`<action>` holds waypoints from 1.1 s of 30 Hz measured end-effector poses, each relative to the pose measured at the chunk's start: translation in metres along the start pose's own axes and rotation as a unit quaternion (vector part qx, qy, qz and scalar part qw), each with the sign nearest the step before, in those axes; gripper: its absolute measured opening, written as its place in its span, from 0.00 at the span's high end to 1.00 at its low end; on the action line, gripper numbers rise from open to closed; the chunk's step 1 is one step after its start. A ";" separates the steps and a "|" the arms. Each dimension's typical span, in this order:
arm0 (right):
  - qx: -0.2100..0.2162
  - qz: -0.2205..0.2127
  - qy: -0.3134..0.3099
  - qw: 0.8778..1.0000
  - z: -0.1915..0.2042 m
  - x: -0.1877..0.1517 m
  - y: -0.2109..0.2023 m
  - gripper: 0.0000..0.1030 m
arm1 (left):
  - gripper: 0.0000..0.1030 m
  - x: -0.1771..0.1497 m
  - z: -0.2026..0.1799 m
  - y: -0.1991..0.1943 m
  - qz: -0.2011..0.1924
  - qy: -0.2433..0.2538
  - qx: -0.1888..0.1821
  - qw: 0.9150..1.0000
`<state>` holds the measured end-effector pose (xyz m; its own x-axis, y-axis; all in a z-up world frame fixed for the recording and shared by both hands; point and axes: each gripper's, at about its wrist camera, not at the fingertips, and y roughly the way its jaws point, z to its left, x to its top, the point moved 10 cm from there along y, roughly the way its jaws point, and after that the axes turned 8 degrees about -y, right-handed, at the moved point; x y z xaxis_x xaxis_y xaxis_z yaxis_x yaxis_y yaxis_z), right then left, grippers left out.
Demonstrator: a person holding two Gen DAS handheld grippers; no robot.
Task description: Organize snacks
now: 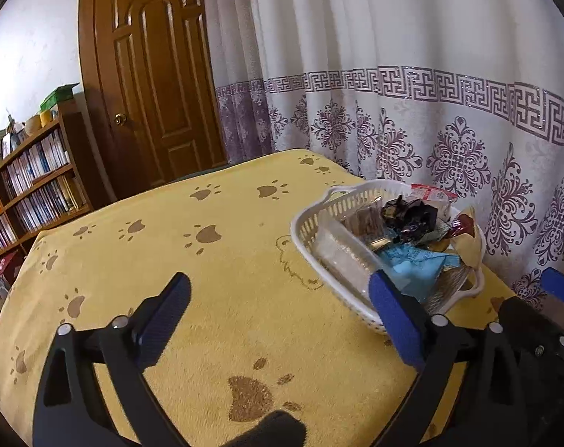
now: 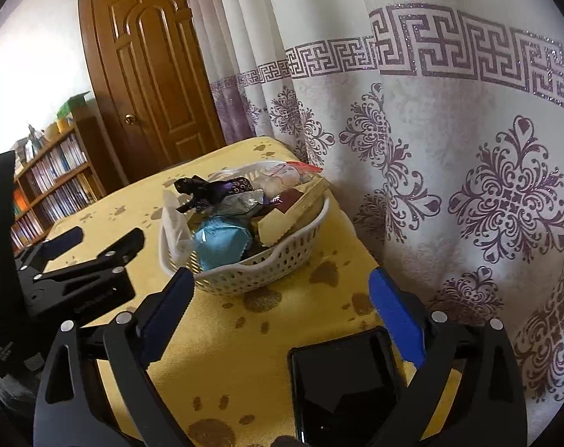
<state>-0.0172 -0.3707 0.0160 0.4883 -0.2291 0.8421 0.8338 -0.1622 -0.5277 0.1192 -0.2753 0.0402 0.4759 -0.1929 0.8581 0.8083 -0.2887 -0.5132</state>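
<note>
While both jaws gape wide — empty — the basket (image 2: pixel 267 272) sits apart.

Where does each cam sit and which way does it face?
Left wrist: on the left claw, angled down over the yellow cloth; basket ahead on the right; own open fingers show, with the other claw at the right edge.
Right wrist: on the right claw, angled down at the basket; open fingers, phone below, left claw on the left.
Shared: basket, door, curtain.

Yellow cloth (image 1: pixel 214 298) with brown paw prints, white basket (image 2: pixel 282 260), purple-patterned white curtain (image 1: pixel 412 93).
</note>
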 end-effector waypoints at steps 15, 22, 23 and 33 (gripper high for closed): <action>-0.048 0.009 -0.047 0.998 0.014 0.001 0.004 0.04 | 0.06 -0.004 0.027 -0.006 -0.015 -0.006 0.035 0.999; -0.059 0.011 -0.076 0.995 0.024 -0.001 0.007 0.04 | 0.06 -0.001 0.029 -0.011 -0.017 -0.015 0.028 0.999; -0.061 0.010 -0.079 0.995 0.024 0.000 0.007 0.04 | 0.06 -0.001 0.029 -0.011 -0.018 -0.015 0.028 0.999; -0.069 0.011 -0.087 0.994 0.025 0.000 0.010 0.04 | 0.06 0.000 0.027 -0.012 -0.020 -0.008 0.031 0.999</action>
<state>-0.0021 -0.3483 0.0135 0.5534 -0.0662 0.8303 0.7849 -0.2920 -0.5465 0.1185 -0.2465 0.0465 0.4477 -0.1665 0.8785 0.8466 -0.2372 -0.4764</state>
